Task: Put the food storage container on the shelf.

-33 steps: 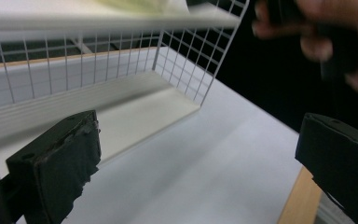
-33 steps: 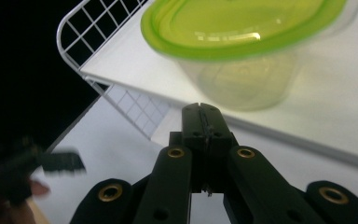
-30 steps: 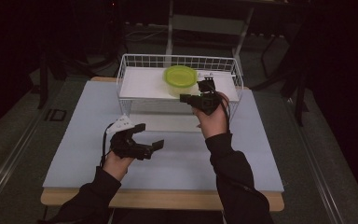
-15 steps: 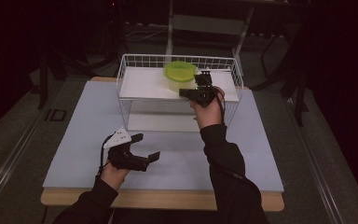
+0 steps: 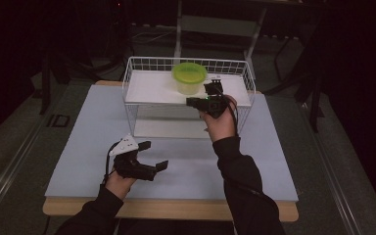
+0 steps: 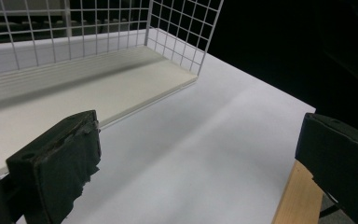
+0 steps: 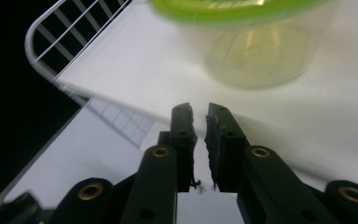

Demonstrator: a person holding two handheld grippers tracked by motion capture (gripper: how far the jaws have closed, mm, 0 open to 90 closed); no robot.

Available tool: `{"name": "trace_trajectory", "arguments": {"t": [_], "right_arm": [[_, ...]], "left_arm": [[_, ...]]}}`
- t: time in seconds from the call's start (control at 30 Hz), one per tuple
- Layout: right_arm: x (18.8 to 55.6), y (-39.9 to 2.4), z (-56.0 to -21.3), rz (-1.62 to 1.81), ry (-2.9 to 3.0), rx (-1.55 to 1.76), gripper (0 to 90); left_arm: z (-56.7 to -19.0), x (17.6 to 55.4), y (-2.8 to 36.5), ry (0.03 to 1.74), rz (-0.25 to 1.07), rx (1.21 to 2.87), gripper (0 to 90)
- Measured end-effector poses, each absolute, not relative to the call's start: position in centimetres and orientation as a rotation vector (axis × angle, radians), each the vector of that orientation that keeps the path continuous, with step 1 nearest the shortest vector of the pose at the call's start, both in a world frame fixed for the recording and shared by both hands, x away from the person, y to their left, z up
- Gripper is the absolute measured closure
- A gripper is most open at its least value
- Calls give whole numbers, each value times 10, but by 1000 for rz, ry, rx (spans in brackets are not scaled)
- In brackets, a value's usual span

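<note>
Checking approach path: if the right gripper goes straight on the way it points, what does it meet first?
Probably the green-lidded container on the shelf top. The right gripper, jaws a narrow gap apart and empty, aims at its base; depth is unclear.

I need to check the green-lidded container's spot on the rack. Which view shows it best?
The high view: the container stands whole on the wire rack's top shelf, beside the right gripper. The right gripper view crops it close and blurred. The left gripper view gives the rack, not the container.
</note>
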State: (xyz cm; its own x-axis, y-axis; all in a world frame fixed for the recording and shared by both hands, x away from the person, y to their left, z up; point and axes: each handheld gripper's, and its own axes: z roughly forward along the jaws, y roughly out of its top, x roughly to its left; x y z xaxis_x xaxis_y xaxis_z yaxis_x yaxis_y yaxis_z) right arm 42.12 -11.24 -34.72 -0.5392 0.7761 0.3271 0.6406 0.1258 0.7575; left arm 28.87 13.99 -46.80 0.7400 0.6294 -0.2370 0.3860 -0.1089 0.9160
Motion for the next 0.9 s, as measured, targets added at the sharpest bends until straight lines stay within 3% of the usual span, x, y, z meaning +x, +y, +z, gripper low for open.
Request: {"name": "trace_trajectory", "arguments": {"t": [0.1,0.47,0.67,0.9], "right_arm": [[409,-115,-348,1384,2267,1378,718],[373,-125,-360,1431,2309,1176,294],[357,-134,-375,1478,2337,1090,212],[345,-141,-394,1422,2349,1051,207]], "left_arm": [[-468,287,139,801,244,1735,10],[-469,283,135,771,232,1742,10],[-468,282,135,769,226,1737,10],[-468,279,134,755,224,1744,10]]}}
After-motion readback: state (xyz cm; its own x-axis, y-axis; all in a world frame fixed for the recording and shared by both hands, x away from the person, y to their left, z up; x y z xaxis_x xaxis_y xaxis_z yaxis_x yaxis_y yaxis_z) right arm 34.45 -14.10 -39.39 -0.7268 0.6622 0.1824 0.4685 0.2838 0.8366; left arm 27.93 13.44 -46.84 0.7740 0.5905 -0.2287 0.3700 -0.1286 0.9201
